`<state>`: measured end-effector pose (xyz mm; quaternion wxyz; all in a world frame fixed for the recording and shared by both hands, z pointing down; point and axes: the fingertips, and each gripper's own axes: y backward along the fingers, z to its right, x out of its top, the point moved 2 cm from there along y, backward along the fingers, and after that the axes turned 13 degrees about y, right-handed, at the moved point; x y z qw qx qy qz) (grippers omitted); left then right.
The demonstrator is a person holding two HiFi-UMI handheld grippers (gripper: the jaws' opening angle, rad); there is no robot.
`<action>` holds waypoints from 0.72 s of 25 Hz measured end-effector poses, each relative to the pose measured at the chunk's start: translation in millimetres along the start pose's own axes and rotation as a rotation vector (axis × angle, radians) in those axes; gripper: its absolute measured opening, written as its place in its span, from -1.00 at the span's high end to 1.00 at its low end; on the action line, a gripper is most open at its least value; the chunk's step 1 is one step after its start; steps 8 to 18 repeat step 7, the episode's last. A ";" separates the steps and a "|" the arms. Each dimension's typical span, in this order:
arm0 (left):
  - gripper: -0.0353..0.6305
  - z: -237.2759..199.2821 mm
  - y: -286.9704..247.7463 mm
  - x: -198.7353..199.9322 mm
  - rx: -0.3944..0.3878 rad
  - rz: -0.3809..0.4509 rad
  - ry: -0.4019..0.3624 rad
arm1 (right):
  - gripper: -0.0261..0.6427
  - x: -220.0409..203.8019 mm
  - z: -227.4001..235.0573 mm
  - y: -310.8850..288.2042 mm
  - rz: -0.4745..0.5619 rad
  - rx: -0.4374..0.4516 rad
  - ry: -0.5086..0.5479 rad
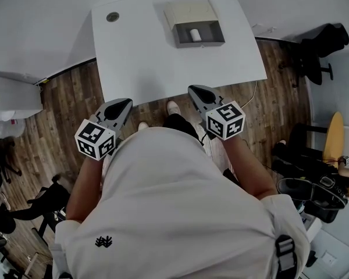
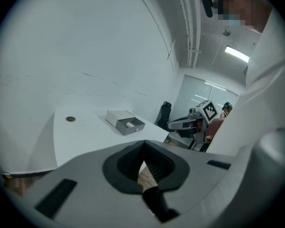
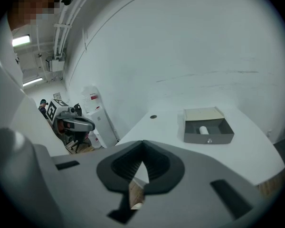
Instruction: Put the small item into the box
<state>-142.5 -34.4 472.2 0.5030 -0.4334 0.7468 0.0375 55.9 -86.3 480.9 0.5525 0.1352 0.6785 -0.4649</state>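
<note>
Jaws pressed together, nothing in them, on both my left gripper and right gripper, short of the surface. Small item lies inside the open box at 12 o'clock. I'd call the task done, nothing left.

Head view overhead, gripper views share box

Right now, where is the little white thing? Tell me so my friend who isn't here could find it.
Look at the big white table. Near its far edge sits a grey box with its tray pulled open towards the person. The small roll lies inside that tray, the only thing in it, white against the dark grey walls.
</note>
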 end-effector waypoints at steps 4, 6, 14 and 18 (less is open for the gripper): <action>0.88 1.4 -10.1 4.4 0.012 -0.008 0.000 | 0.90 -0.4 13.7 -3.2 -0.004 0.012 0.004; 0.88 2.5 -15.7 5.4 0.017 -0.012 0.005 | 0.90 -1.1 20.7 -3.8 -0.010 0.017 0.007; 0.88 3.2 -18.6 5.9 0.020 -0.015 0.008 | 0.90 -1.6 24.3 -3.8 -0.013 0.020 0.008; 0.88 3.2 -18.6 5.9 0.020 -0.015 0.008 | 0.90 -1.6 24.3 -3.8 -0.013 0.020 0.008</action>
